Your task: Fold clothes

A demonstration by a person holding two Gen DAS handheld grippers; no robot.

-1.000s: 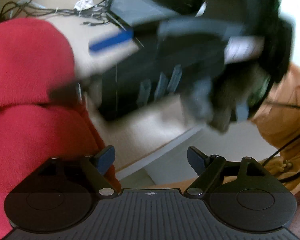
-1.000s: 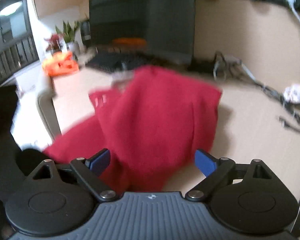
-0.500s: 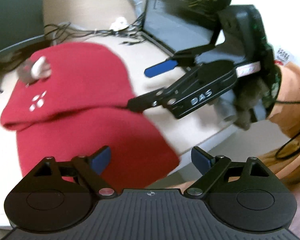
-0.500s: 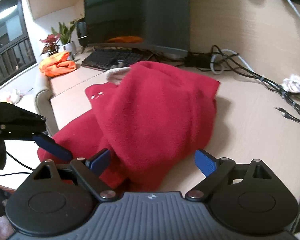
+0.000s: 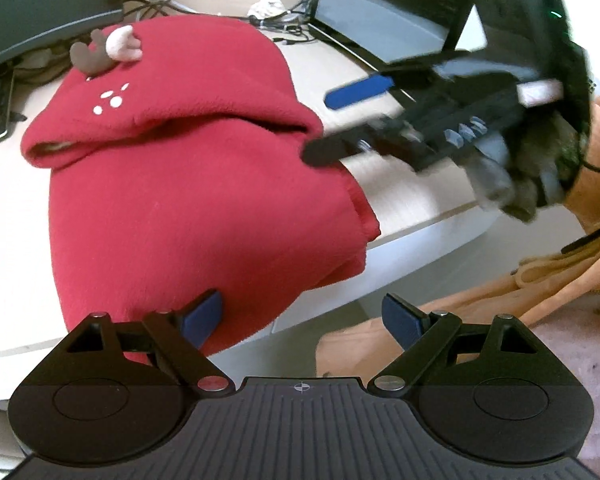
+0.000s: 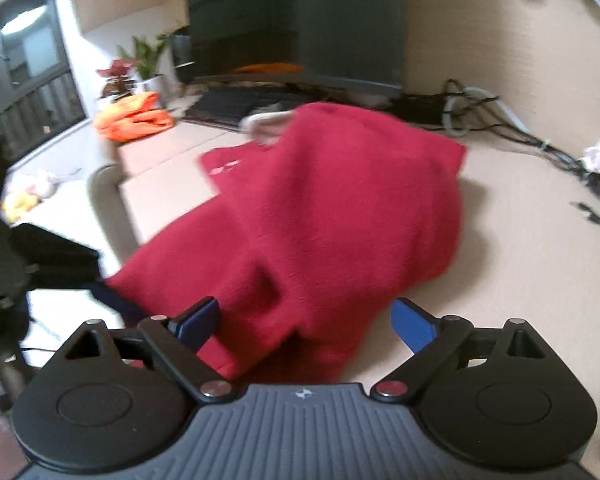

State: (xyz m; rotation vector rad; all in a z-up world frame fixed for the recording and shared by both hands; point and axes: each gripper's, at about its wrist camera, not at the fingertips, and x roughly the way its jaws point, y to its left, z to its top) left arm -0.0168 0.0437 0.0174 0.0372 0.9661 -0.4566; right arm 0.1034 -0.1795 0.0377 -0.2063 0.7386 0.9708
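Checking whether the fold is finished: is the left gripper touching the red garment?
Cannot tell. In the left wrist view the open left gripper overlaps the red garment at one fingertip, but neither contact nor gap shows plainly.

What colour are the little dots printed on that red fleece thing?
White, a small cluster on the red fleece garment, just below its stuffed antler trim. Clearest in the left wrist view.

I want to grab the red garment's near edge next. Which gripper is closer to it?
Left. The left gripper is at the red garment's near edge; the right gripper reaches its side fold.

Red fleece garment [image 5: 204, 200] folded, bunched at desk edge
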